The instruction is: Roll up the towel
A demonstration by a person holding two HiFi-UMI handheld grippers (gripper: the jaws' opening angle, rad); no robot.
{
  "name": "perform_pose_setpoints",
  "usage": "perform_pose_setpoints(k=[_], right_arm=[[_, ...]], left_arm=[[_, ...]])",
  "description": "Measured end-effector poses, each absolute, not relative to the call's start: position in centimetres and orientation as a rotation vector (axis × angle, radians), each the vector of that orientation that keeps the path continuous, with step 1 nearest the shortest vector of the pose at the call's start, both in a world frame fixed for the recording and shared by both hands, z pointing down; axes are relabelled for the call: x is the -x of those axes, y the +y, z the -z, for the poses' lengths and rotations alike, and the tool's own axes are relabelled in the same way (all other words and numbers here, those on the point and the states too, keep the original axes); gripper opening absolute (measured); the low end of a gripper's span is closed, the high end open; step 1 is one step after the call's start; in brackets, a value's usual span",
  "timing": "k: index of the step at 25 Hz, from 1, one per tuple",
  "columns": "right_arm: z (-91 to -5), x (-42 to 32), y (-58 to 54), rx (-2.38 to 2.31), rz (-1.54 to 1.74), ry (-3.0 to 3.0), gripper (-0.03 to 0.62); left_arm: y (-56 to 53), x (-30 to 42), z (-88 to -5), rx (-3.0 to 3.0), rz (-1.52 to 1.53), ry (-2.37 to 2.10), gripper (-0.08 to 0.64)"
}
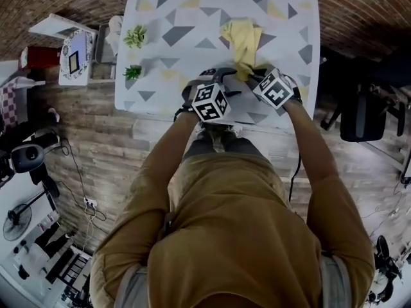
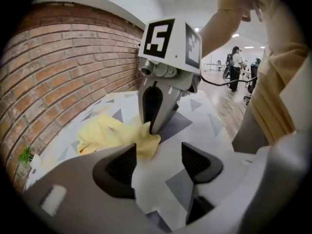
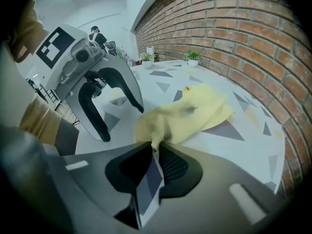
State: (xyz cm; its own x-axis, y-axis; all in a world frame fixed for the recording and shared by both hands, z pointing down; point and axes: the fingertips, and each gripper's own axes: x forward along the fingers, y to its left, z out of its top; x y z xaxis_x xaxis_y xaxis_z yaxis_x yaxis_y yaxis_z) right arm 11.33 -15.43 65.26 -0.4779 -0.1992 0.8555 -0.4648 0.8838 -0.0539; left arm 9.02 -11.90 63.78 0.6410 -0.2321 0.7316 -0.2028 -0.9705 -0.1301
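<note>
Clamping the towel (image 3: pixel 195 108), the right gripper (image 3: pixel 155 149) hides its pinched edge; left gripper (image 2: pixel 158 156) jaws apart.

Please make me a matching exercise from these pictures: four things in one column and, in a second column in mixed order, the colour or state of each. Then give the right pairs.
Column one
1. towel
2. left gripper
3. right gripper
4. table

Column two
A. jaws shut on the towel's edge
B. white with grey and yellow triangles
C. jaws apart, only tabletop between them
D. yellow, crumpled on the table

Pairs: 1-D, 2-C, 3-A, 4-B
</note>
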Motion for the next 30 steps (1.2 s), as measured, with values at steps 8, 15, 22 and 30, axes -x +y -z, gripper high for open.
perform_pose_setpoints(k=[8,15,22,30], right_arm=[[-62.6,-9.1,-13.9,-0.509,-0.593,-2.225,0.025],[-58.2,-6.9,-13.9,-0.540,-0.800,-2.384,0.025],[-55.3,-6.1,-12.9,-0.583,-0.695,-2.421,0.025],[-54.3,-5.3,-9.5,-0.496,-0.369,-2.291,0.026]], left_arm=[[-11.5,-8.3,-64.6,2.783,1.244,0.428,0.298],[-13.1,-5.8,-61.5,2.714,1.114,0.635,0.126],[-13.0,-4.0,-55.8,2.722,0.941,0.752,0.087],[-10.8,-2.9,-54.9,2.669,0.906,0.665,0.086]])
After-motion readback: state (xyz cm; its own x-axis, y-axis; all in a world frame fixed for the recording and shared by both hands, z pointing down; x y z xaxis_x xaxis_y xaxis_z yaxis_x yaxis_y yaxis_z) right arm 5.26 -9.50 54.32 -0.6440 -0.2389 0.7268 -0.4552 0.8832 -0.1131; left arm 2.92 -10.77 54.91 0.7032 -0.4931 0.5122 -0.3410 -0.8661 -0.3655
